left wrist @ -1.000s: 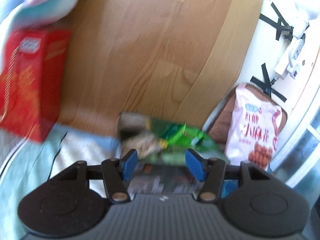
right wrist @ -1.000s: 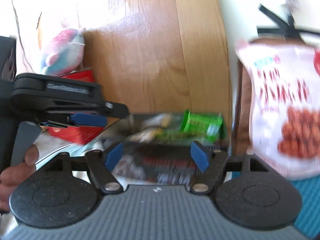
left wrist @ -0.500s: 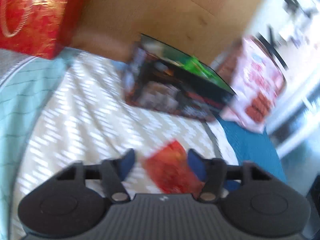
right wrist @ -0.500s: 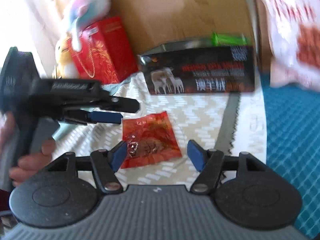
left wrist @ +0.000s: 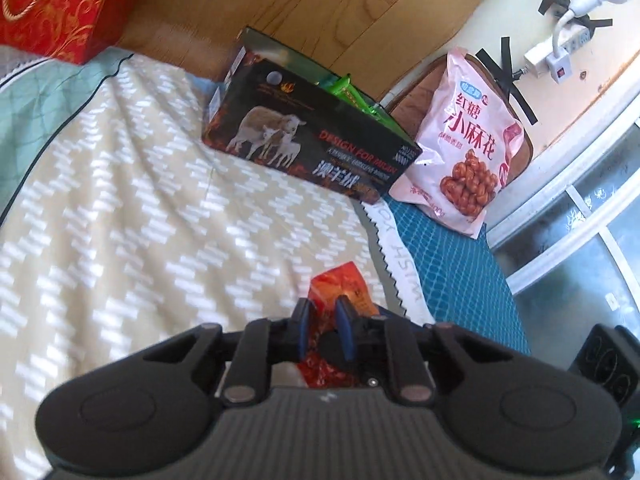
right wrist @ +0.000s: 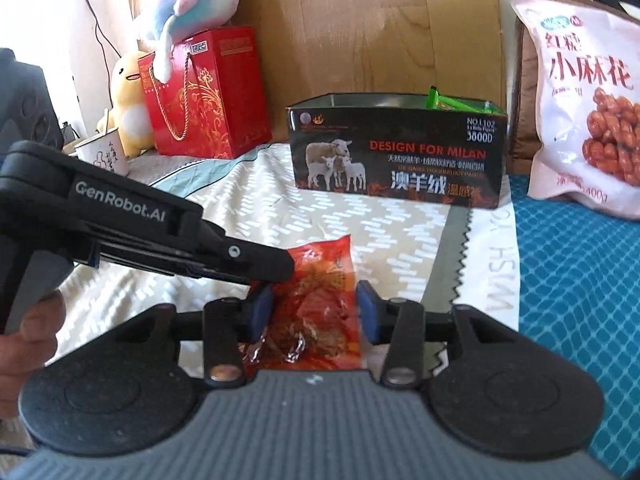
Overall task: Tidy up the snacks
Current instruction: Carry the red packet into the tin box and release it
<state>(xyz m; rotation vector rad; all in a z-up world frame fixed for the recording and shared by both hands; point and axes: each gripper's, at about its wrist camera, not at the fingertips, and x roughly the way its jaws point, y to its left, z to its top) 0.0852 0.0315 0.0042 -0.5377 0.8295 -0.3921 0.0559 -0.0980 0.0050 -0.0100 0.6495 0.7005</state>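
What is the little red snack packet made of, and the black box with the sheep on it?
The red snack packet looks like thin glossy plastic film: it crinkles, shines, and is see-through at its bottom edge. The black box looks like printed cardboard with a slight sheen and straight folded corners, though its grey inside could be metal.

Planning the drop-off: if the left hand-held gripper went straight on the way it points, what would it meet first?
Probably the black box: the left hand-held gripper, shut on the red snack packet, points across bare blanket toward it; depth is unclear.
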